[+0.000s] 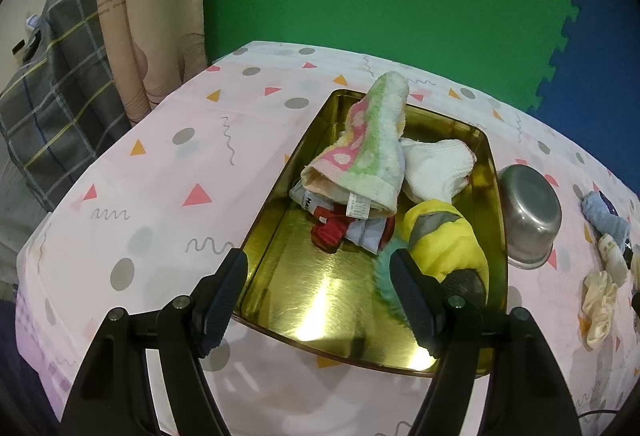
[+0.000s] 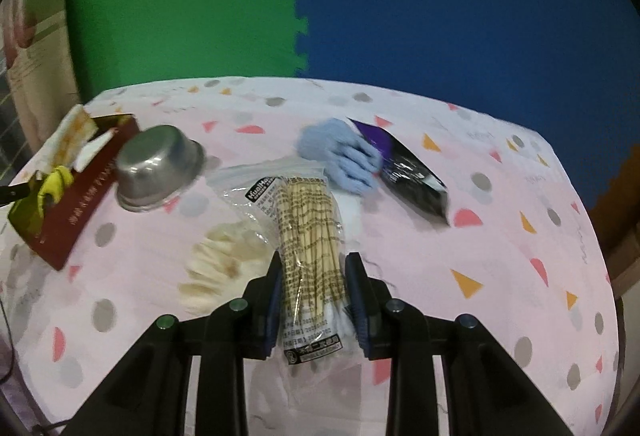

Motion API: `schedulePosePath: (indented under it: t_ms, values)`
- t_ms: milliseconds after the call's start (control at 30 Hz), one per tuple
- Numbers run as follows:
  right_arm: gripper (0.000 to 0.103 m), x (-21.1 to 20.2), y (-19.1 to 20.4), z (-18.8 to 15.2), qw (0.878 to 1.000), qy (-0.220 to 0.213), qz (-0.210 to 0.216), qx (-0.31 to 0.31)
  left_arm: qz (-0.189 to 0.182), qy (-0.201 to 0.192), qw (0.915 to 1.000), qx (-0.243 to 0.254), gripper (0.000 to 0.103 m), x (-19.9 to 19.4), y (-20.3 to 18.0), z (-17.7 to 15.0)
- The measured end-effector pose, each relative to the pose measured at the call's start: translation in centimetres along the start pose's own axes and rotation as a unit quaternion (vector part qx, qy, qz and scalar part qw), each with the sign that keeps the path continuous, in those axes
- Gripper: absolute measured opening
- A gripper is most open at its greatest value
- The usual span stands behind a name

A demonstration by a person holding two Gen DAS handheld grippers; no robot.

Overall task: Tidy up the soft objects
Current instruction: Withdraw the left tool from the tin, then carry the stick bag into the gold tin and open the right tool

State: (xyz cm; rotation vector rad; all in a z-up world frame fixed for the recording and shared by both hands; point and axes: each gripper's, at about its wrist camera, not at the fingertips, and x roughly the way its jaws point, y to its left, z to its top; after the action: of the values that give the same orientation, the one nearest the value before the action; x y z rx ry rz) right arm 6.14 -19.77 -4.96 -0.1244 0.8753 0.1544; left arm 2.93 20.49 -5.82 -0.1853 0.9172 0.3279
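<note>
A gold tin tray [image 1: 280,260] holds a pink-green towel [image 1: 368,152], a white cloth [image 1: 436,168], a red-grey garment [image 1: 340,228] and a yellow cloth [image 1: 444,240]. My left gripper [image 1: 320,276] is open over the tray's near end, its right finger beside the yellow cloth. My right gripper [image 2: 314,276] is shut on a clear bag of wooden sticks [image 2: 310,232] above the table. A blue cloth [image 2: 344,152] and a cream scrunchie [image 2: 224,260] lie on the table; both also show in the left wrist view, the blue cloth [image 1: 604,220] and the scrunchie [image 1: 598,300].
An upturned steel bowl [image 2: 156,164] sits right of the tray, whose red outer wall [image 2: 80,204] shows in the right wrist view. A black-purple packet [image 2: 404,168] lies beside the blue cloth. The pink patterned tablecloth [image 2: 480,276] ends at a green and blue foam wall.
</note>
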Motion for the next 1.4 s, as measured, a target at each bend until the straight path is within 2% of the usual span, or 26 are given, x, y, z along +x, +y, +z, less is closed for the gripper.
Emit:
schedulePosePath:
  t_ms: [367,600,867,1100,1400]
  values:
    - [0.030,-0.3,6.2,2.8,0.997,-0.013,0.072,-0.036,0.004,-0.009,0.9998,-0.018,0.072,-0.5,1.0,0.3]
    - [0.030,0.5,12.5,4.7,0.989,-0.011,0.130,-0.069,0.026,-0.024,0.9988,-0.034,0.075,-1.1,2.4,0.8]
    - [0.030,2.1,19.2,7.2,0.980,-0.010,0.173,-0.097,0.040,-0.025,0.9982,-0.036,0.075,-0.9,3.0,1.0]
    - [0.030,4.0,23.7,8.9,0.976,-0.003,0.180,-0.121,0.049,-0.029,0.9973,-0.047,0.076,-1.0,3.7,1.2]
    - [0.030,6.1,26.8,11.2,0.976,0.000,0.178,-0.123,0.050,-0.030,0.9967,-0.057,0.077,-1.0,4.0,1.2]
